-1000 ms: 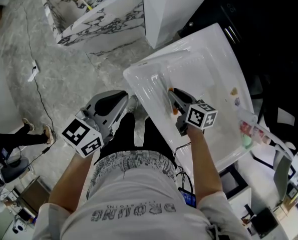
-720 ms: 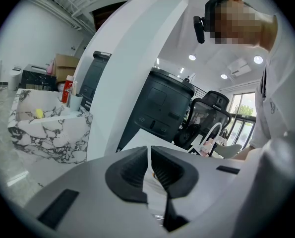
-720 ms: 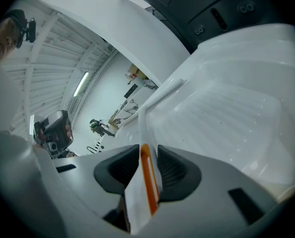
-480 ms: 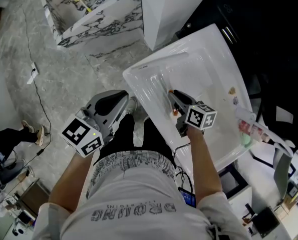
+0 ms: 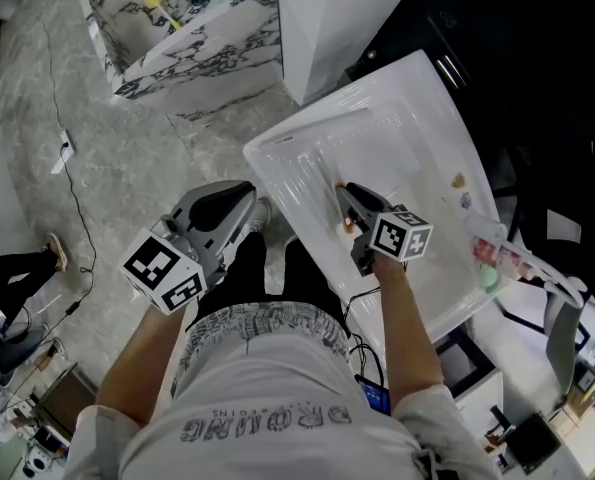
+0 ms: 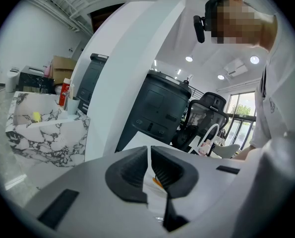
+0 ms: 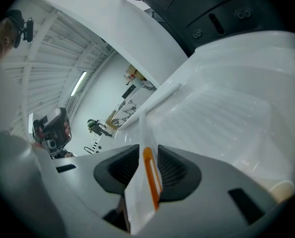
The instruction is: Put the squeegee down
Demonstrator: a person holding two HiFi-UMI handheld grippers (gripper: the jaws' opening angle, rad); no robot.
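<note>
The squeegee [image 7: 150, 185] has a white handle with an orange stripe, and its thin white blade reaches out over the white basin [image 7: 226, 118]. My right gripper [image 7: 148, 155] is shut on that handle. In the head view the right gripper [image 5: 345, 194] hangs over the middle of the basin [image 5: 407, 118], with the squeegee's orange part [image 5: 349, 224] showing beside its jaws. My left gripper [image 5: 225, 206] stays to the left of the basin, above the floor. Its jaws [image 6: 149, 155] stand shut with only a thin slit between them and hold nothing.
A marble-patterned tub [image 5: 192, 38] with a yellow item stands at the far left on the grey floor. Bottles [image 5: 492, 258] and a curved tap [image 5: 552, 283] sit by the basin's right edge. A dark appliance [image 6: 159, 108] stands behind. A cable [image 5: 72, 168] runs across the floor.
Both grippers keep their places and their hold. The feet of a person at the left edge have drifted further out of view.
</note>
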